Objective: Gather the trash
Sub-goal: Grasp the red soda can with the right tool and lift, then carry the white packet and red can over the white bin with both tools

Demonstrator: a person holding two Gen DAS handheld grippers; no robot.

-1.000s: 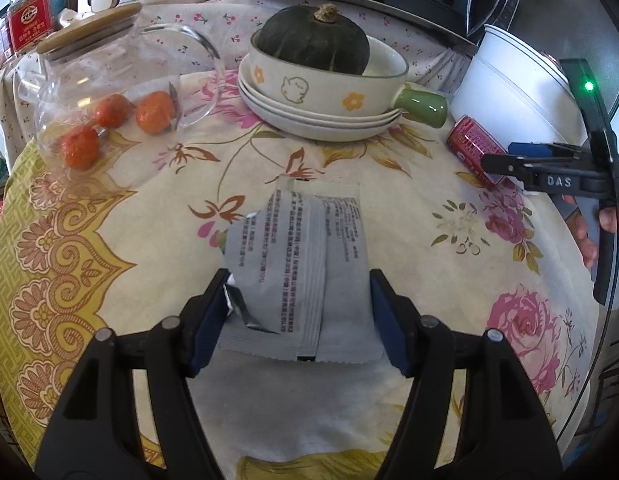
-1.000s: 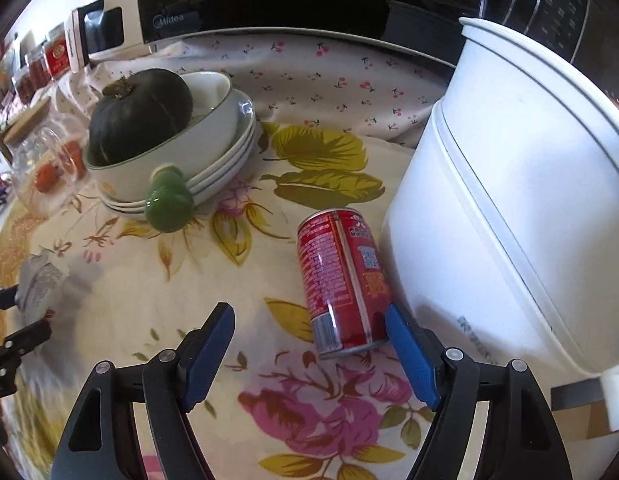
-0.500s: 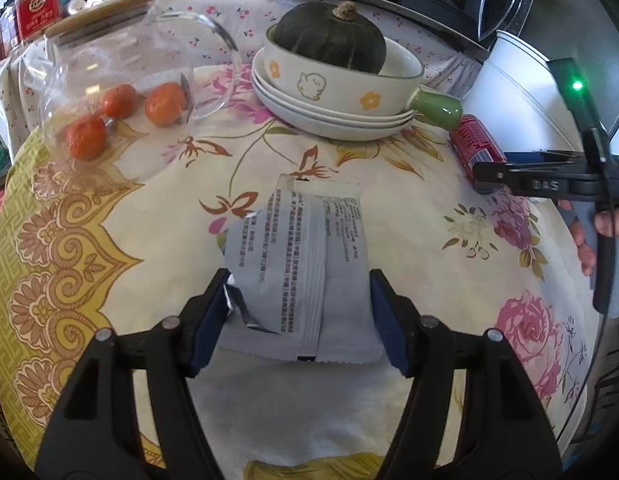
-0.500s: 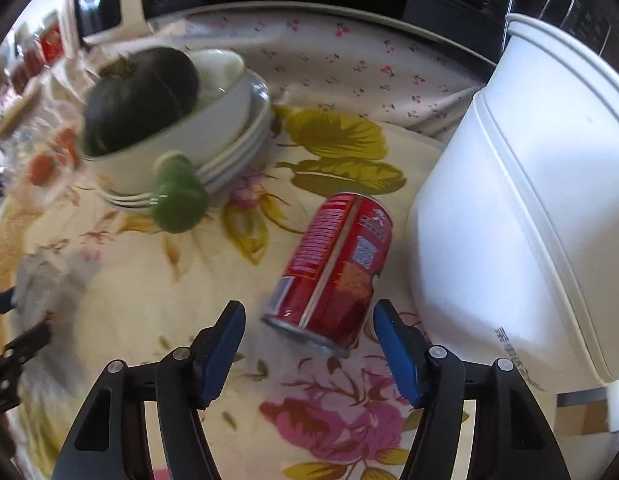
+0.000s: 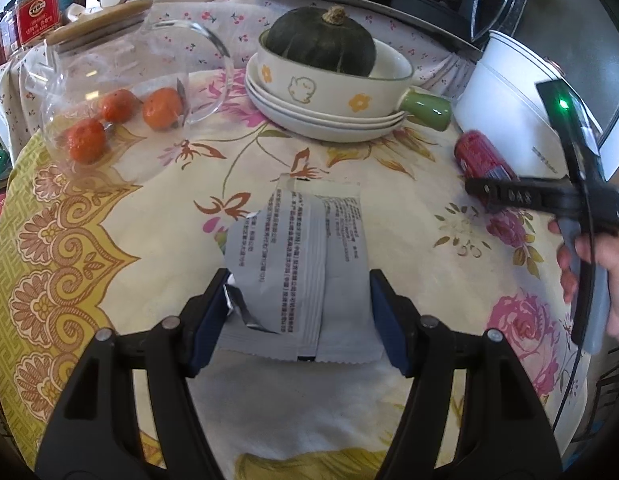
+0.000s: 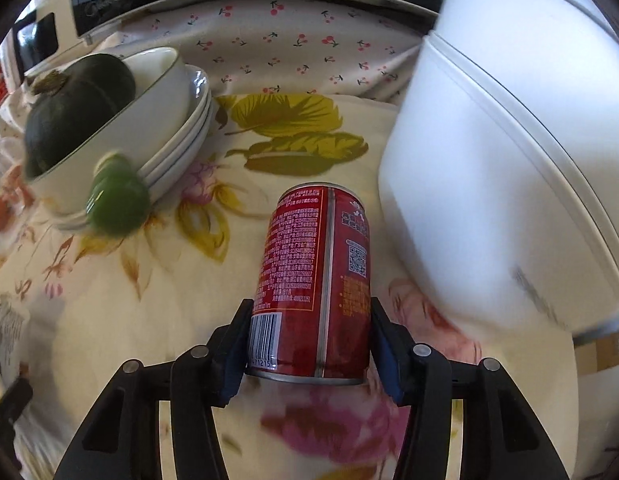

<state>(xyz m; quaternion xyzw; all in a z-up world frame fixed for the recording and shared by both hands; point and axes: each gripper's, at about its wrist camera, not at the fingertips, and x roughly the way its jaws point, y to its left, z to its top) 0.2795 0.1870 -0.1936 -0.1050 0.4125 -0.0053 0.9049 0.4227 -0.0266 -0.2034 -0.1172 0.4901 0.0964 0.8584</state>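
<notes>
Closing right tongs (image 6: 309,344) apparently gripping can (image 6: 315,280).

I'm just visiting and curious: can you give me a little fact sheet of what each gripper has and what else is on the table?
left gripper: shut on grey wrapper
right gripper: jaws just closing around the lying red can, pads at its sides
beside can: white rice cooker
dishes: green squash in handled bowl, on stacked plates
glass jar: on its side, oranges inside
</notes>
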